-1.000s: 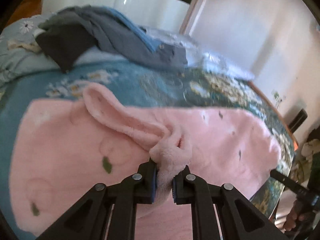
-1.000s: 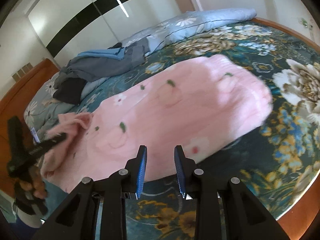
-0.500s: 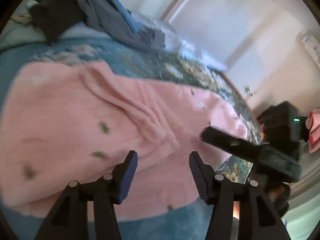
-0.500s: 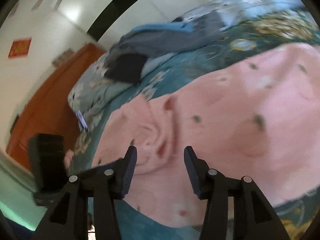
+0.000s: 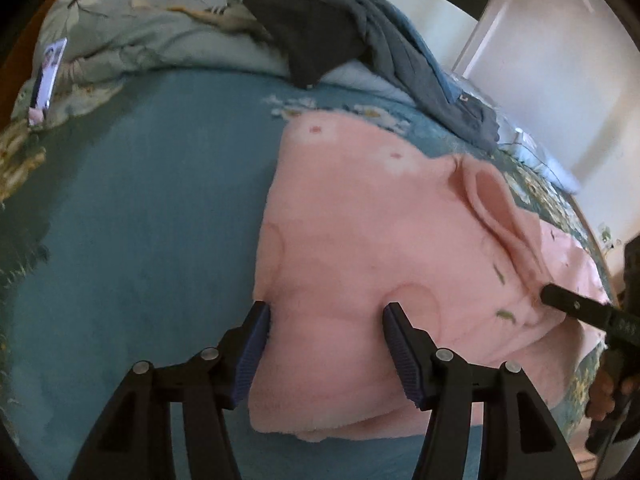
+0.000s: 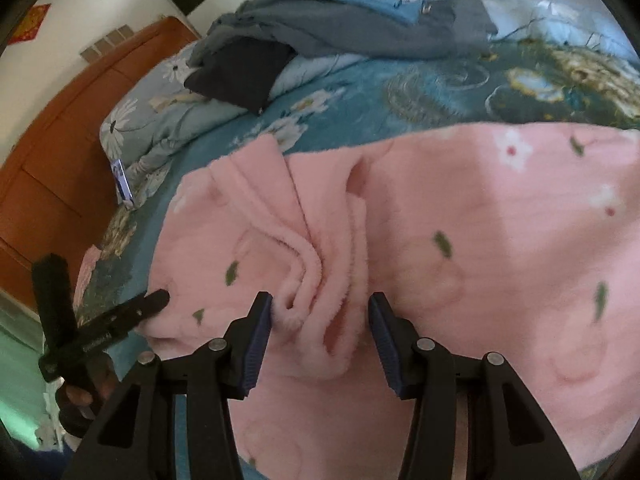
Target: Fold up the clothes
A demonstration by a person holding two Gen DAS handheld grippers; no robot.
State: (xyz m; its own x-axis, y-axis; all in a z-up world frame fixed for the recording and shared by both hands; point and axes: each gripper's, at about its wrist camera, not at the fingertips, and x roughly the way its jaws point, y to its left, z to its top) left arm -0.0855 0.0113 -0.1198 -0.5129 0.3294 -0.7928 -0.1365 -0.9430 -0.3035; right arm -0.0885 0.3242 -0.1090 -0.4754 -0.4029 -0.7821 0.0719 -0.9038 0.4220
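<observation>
A pink fleece garment (image 5: 360, 240) with small green leaf prints lies spread on the blue floral bedspread (image 5: 140, 220). My left gripper (image 5: 326, 312) hovers over its near left corner. Its jaws are opening, with the cloth under and between them but not pinched. In the right wrist view the garment (image 6: 500, 260) has a bunched sleeve fold (image 6: 316, 264). My right gripper (image 6: 320, 302) stands open astride that fold, its pads apart from the cloth. Each gripper shows at the edge of the other's view: the right gripper (image 5: 576, 312) and the left gripper (image 6: 156, 302).
A heap of grey and blue clothes (image 5: 360, 40) (image 6: 340, 28) lies on a pale floral quilt (image 5: 120, 40) at the back of the bed. A small card (image 6: 122, 184) stands by the quilt. An orange wooden headboard (image 6: 60, 152) lies left.
My left gripper let go of the pink sleeve, opened, and moved to the garment's left corner. My right gripper opened wider and moved in over the bunched sleeve fold.
</observation>
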